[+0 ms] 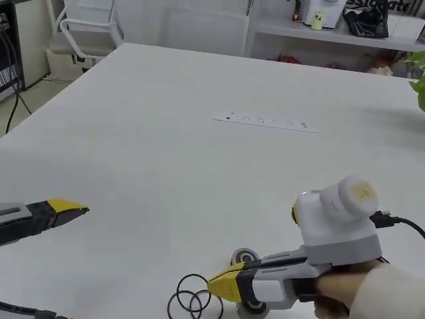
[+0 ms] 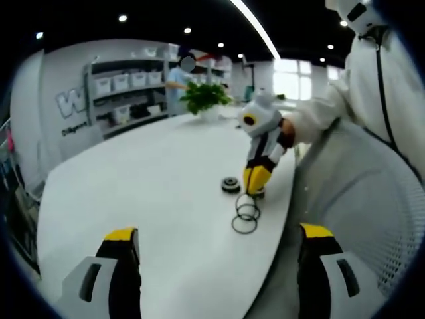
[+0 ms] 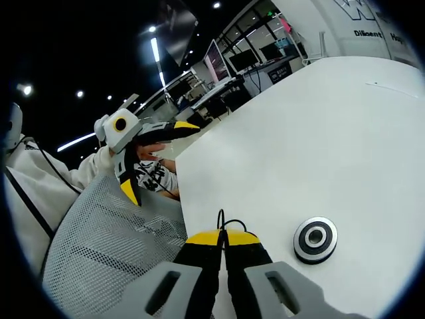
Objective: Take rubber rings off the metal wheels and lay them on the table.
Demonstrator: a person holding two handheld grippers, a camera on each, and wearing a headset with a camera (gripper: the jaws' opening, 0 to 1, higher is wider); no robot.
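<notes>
Roughly by size: one white table (image 1: 199, 166), two grippers, two metal wheels and a small cluster of black rubber rings (image 1: 192, 300). I count three loops, though they overlap and the count is not certain.

In its own view the left gripper (image 2: 218, 236) has its jaws spread wide with nothing between them. In the head view it reaches in from the left edge, well apart from the wheels and rings.

The right gripper (image 1: 214, 284) is low at the near edge of the table, held in a hand with a white sleeve. Its yellow-tipped jaws are pressed together. In the right gripper view a thin black loop of one rubber ring (image 3: 221, 218) rises from between the closed tips, so it is pinching that ring. The rest of the cluster lies flat on the table, touching or just beside those tips, on the side toward the left gripper.

One metal wheel (image 1: 245, 258) lies flat just beyond the right gripper, close to its jaws. The second wheel (image 1: 253, 308) is partly hidden under the gripper's body, nearer the person. Whether either wheel carries a ring I cannot tell.

Farther off, a white chair (image 1: 86, 26) stands past the far left corner, a green plant (image 1: 418, 76) shows at the right edge, and a flat socket strip (image 1: 265, 123) sits in the middle of the table, well away from the work
</notes>
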